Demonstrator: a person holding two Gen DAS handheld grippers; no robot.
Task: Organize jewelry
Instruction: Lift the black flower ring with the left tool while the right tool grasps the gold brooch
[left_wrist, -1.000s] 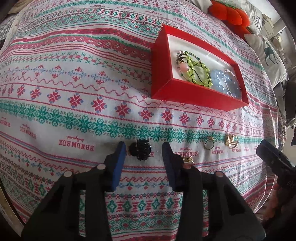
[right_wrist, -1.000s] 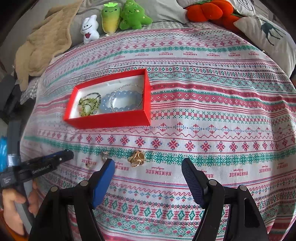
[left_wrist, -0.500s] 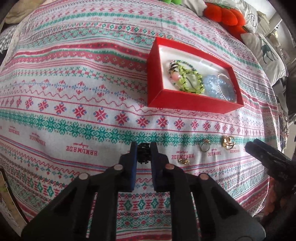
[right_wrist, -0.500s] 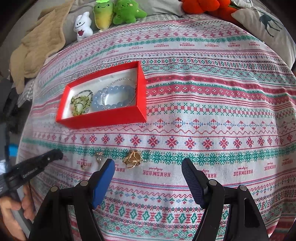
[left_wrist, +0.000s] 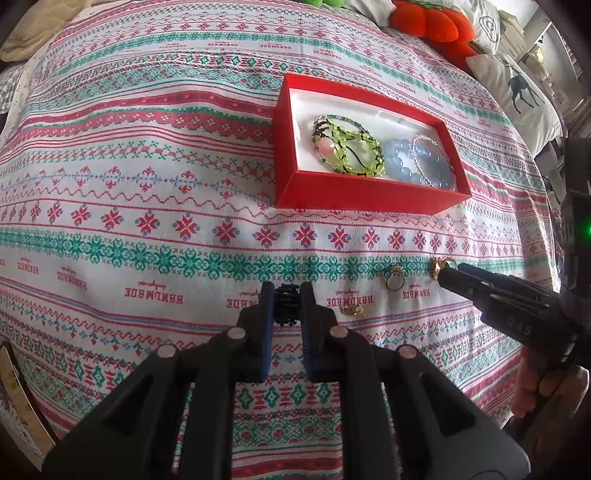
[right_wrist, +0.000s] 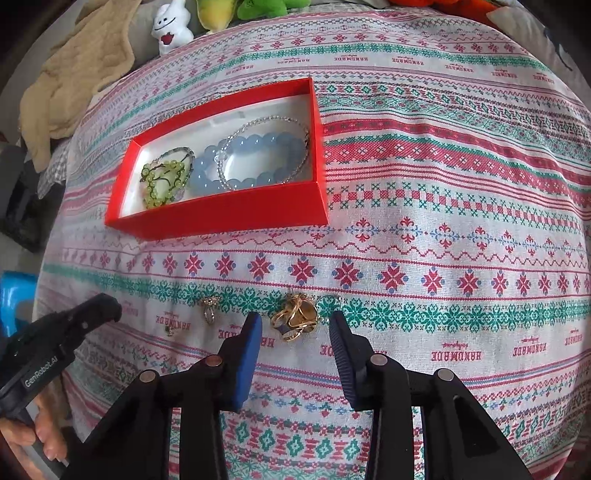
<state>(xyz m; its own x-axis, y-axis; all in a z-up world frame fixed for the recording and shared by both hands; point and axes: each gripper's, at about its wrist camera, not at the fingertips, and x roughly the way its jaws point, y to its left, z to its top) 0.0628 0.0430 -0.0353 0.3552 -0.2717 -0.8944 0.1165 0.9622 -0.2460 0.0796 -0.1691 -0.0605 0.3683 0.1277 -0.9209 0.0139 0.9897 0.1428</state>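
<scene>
My left gripper (left_wrist: 287, 295) is shut on a small black hair clip (left_wrist: 286, 306), just above the patterned bedspread. The jaws of my right gripper (right_wrist: 294, 325) are closing around a gold cluster of rings (right_wrist: 295, 317); the pads stand apart from it on both sides. A thin ring (right_wrist: 209, 310) and a tiny gold piece (right_wrist: 170, 329) lie to its left. The red box (right_wrist: 229, 218) further back holds a green bead bracelet (right_wrist: 162, 177) and blue bead bracelets (right_wrist: 255, 158). In the left wrist view one right finger (left_wrist: 480, 284) half covers the gold cluster (left_wrist: 441, 263).
Plush toys (right_wrist: 173, 26) and a beige blanket (right_wrist: 81, 74) lie at the far edge of the bed. An orange plush (left_wrist: 428, 22) and a deer pillow (left_wrist: 517, 88) sit at the far right. A hand (right_wrist: 29, 439) holds the left gripper's handle.
The left gripper shut on the black hair clip and stays shut on it. The right gripper sank toward the gold cluster, and its jaws have narrowed around it.
</scene>
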